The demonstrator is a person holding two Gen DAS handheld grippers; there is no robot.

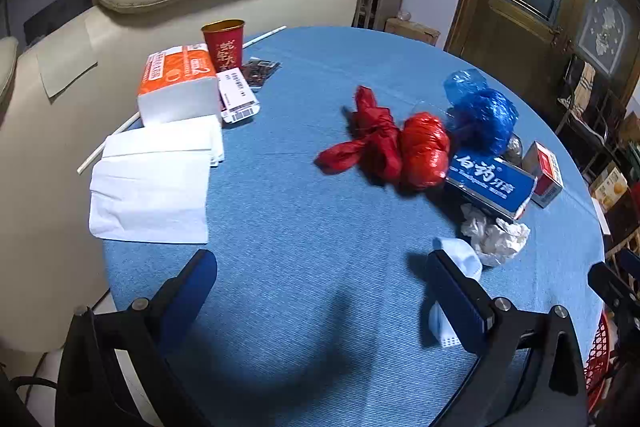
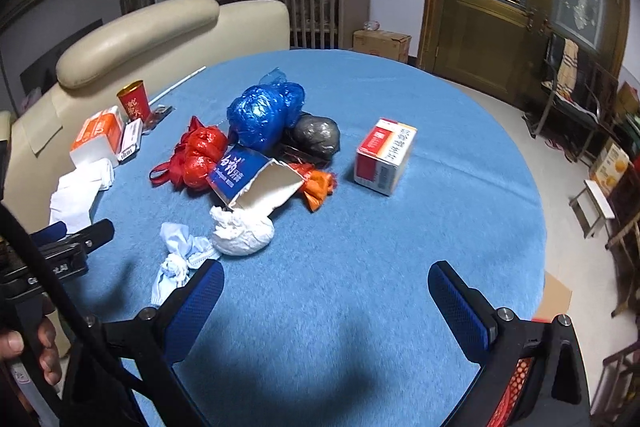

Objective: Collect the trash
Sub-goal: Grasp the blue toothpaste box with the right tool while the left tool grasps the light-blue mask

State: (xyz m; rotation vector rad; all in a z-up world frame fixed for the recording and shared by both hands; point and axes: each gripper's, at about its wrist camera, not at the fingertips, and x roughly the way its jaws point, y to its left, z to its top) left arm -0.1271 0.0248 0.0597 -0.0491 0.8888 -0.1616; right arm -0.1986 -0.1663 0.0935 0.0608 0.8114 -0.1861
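Observation:
A heap of trash lies on the round blue table (image 2: pixel 400 227): a red plastic bag (image 1: pixel 400 147) (image 2: pixel 198 159), a blue plastic bag (image 1: pixel 482 111) (image 2: pixel 262 111), a dark grey bag (image 2: pixel 316 135), an orange wrapper (image 2: pixel 318 187), an open blue toothpaste box (image 1: pixel 490 181) (image 2: pixel 248 177), a crumpled white tissue (image 1: pixel 496 233) (image 2: pixel 242 231) and a crumpled face mask (image 2: pixel 180 259). My left gripper (image 1: pixel 320 267) is open and empty over bare cloth, its right finger beside the mask (image 1: pixel 460 259). My right gripper (image 2: pixel 326 279) is open and empty, near the tissue.
A red-and-white carton (image 2: pixel 386 155) (image 1: pixel 544 171) stands right of the heap. An orange tissue pack (image 1: pixel 176 87), loose white tissues (image 1: pixel 152 183), a red cup (image 1: pixel 224 45) and a small box (image 1: pixel 238 95) sit at the far left. A beige sofa (image 1: pixel 60 107) borders the table. A red basket (image 2: pixel 516 387) shows low right.

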